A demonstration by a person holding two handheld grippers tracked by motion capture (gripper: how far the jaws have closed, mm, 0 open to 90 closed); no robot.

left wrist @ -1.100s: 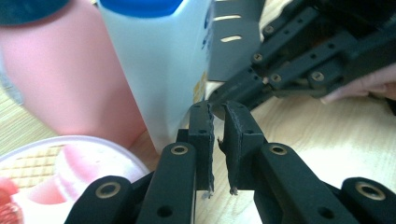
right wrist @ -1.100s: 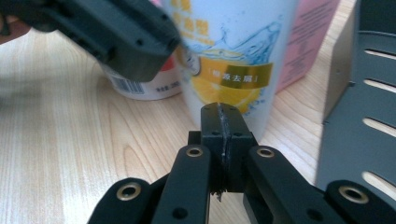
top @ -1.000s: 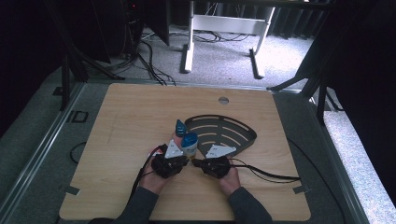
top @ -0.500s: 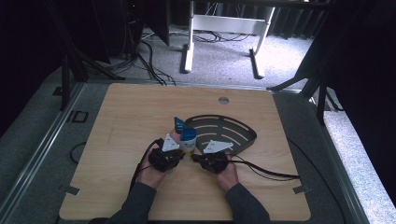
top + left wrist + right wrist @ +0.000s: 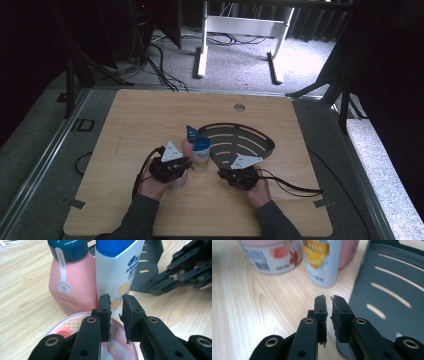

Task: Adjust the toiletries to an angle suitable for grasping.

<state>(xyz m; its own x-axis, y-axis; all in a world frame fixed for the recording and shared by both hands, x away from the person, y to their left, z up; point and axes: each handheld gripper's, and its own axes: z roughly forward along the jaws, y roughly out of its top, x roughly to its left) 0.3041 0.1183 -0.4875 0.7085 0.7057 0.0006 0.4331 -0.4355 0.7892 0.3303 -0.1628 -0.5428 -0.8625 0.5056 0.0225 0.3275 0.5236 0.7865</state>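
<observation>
White shampoo bottle [image 5: 117,272]: upright on wooden table [image 5: 130,125], directly ahead of left gripper [image 5: 116,305], apart from its tips; touching pink bottle [image 5: 71,280] on one side, just beside black slotted tray [image 5: 240,142] on the other. Pink-lidded tub [image 5: 75,325]: directly beneath left gripper, under the jaws. Left gripper: jaws narrowly parted, just been opening, nothing between them. Right gripper [image 5: 328,305]: low over table at tray edge, jaws a slit apart, just been opening, nothing gripped; bottles and tub well ahead. Hands: both in from near table edge, dark sleeves, left hand [image 5: 160,182] and right hand [image 5: 257,187] wrapped round gripper bodies, grippers pointing away from the person. Shampoo bottle: white body, blue cap, orange-yellow label panel. Pink bottle: dark teal cap, white seal strip.
</observation>
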